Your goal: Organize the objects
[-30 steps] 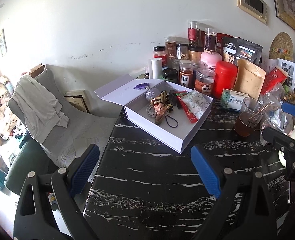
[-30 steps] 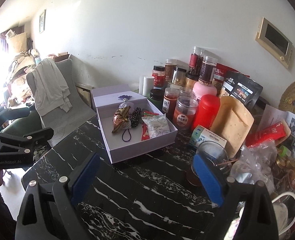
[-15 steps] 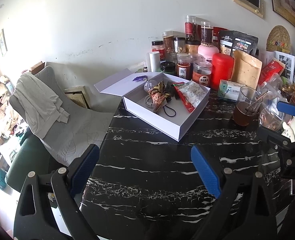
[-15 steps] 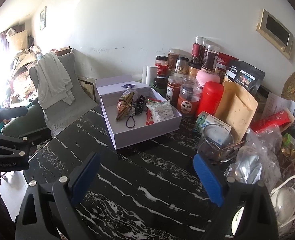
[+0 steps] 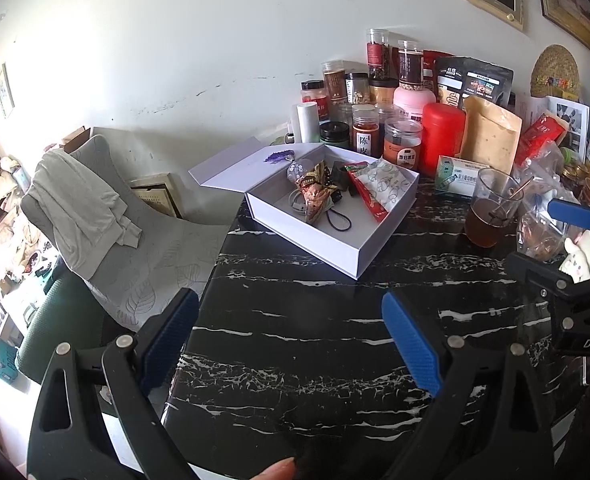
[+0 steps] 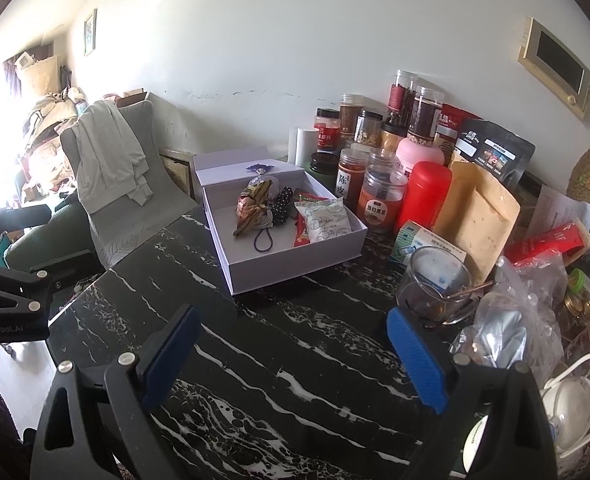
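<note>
Both grippers hover over the black marble table (image 5: 295, 340), and both are empty. The left gripper (image 5: 291, 334) has its blue pads spread wide with nothing between them; the right gripper (image 6: 293, 354) is just as wide, holding nothing. Ahead sits the white box (image 6: 295, 264), lid flipped back, at the table's far side. Inside lie a snack packet (image 6: 323, 220), a crinkled wrapper (image 6: 251, 208) and a dark hair tie (image 6: 263, 242). Jars (image 6: 383, 202) and a red canister (image 6: 425, 196) crowd just behind the box, and a glass cup (image 6: 435, 284) stands to its right.
</note>
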`<action>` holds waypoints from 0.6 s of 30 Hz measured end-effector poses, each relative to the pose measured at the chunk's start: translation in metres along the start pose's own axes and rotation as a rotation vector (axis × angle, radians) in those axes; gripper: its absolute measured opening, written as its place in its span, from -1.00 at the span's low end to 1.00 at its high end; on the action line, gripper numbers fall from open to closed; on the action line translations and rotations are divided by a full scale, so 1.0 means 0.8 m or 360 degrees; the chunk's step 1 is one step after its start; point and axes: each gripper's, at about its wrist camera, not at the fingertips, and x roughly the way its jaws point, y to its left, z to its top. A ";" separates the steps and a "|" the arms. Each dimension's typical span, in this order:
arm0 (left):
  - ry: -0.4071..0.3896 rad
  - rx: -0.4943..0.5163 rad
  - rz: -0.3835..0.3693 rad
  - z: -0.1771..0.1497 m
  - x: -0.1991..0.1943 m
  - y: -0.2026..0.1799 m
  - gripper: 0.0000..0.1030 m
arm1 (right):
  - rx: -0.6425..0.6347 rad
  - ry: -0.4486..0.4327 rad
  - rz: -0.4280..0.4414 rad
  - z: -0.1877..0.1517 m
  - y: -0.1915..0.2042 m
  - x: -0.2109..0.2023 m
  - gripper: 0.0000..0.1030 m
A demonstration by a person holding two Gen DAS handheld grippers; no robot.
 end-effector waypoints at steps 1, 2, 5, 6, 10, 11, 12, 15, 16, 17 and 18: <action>-0.0001 -0.0005 0.0003 0.000 0.000 0.001 0.80 | -0.0001 -0.0003 -0.0002 0.000 0.000 0.000 0.85; -0.0001 -0.0008 0.0001 0.000 0.000 0.001 0.80 | -0.0001 -0.0005 -0.0002 0.000 -0.001 -0.001 0.85; 0.0003 -0.0022 -0.0013 -0.001 0.001 0.002 0.80 | -0.0004 -0.0004 -0.0001 0.000 -0.001 -0.001 0.85; 0.0006 -0.0021 -0.0011 -0.002 0.002 0.002 0.80 | -0.0009 -0.0003 -0.0002 -0.001 0.000 -0.001 0.85; 0.0008 -0.0023 -0.0009 -0.003 0.003 0.003 0.80 | -0.0015 0.0004 -0.0001 -0.002 0.002 -0.001 0.85; 0.0010 -0.0026 -0.0013 -0.003 0.004 0.003 0.80 | -0.0017 0.0005 -0.0001 -0.002 0.003 0.000 0.85; 0.0013 -0.0029 -0.0014 -0.004 0.005 0.002 0.80 | -0.0018 0.0007 0.0001 -0.002 0.004 0.000 0.85; 0.0026 -0.0030 -0.0005 -0.005 0.008 0.001 0.80 | -0.0019 0.0009 0.0000 -0.002 0.005 0.001 0.85; 0.0030 -0.0030 -0.0004 -0.006 0.009 0.000 0.80 | -0.0019 0.0009 0.0002 -0.002 0.004 0.001 0.85; 0.0035 -0.0029 -0.0003 -0.007 0.010 0.000 0.80 | -0.0020 0.0010 0.0003 -0.002 0.004 0.001 0.85; 0.0038 -0.0030 -0.0002 -0.007 0.011 0.000 0.80 | -0.0021 0.0012 0.0001 -0.002 0.005 0.002 0.85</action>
